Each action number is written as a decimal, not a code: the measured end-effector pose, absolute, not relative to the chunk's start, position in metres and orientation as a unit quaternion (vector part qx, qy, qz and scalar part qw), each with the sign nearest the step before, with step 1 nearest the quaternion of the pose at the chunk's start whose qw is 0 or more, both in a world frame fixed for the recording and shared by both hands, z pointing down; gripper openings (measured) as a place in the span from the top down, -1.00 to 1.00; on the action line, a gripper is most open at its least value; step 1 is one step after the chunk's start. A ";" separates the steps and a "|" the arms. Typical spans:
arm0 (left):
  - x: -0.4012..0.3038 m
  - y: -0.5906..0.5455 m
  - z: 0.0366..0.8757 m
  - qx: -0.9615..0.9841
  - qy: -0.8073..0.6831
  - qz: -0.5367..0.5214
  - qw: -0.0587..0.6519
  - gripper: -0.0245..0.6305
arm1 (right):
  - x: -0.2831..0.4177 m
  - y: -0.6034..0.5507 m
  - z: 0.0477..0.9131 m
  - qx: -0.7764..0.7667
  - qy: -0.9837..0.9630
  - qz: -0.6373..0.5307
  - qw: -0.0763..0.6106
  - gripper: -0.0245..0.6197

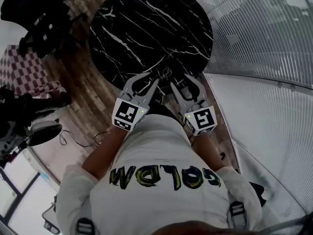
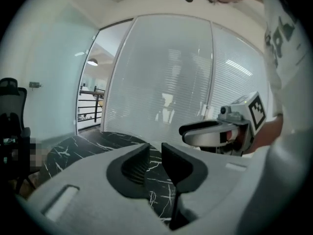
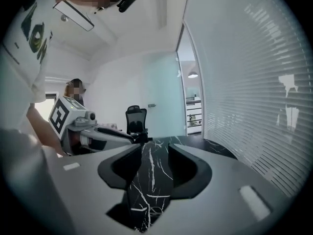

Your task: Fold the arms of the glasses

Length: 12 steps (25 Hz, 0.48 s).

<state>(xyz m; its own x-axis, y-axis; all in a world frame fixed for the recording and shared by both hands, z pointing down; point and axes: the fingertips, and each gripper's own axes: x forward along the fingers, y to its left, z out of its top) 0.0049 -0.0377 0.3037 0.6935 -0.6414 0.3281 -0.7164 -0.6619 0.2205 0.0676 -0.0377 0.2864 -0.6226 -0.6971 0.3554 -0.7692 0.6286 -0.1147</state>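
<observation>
Both grippers are held up in front of my chest, over the near edge of a round black marble table [image 1: 146, 28]. My left gripper [image 1: 151, 78] [image 2: 155, 153] has a narrow gap between its pads, through which the table shows, and nothing is in it. My right gripper [image 1: 180, 81] [image 3: 154, 153] stands open wider and is also empty. A thin wire outline [image 1: 166, 73] lies on the table just beyond the fingertips; it may be the glasses, but it is too faint to tell. Each gripper also shows side-on in the other's view: the right gripper [image 2: 183, 129] and the left gripper [image 3: 139, 137].
A ribbed glass wall with blinds [image 1: 274, 38] curves round the table's right side. A black office chair [image 3: 136, 119] stands beyond the table, and another [image 1: 39, 23] is at the far left on the wooden floor. Cables and equipment [image 1: 44, 131] lie at the left.
</observation>
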 end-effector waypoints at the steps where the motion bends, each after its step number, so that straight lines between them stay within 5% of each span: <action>1: 0.006 -0.038 0.294 0.905 -0.376 0.098 0.170 0.69 | 0.065 -0.037 0.276 0.408 -0.895 0.124 0.132 0.38; 12: 0.013 -0.040 0.241 0.911 -0.382 0.030 0.155 0.71 | 0.052 -0.041 0.212 0.402 -0.909 0.094 0.054 0.38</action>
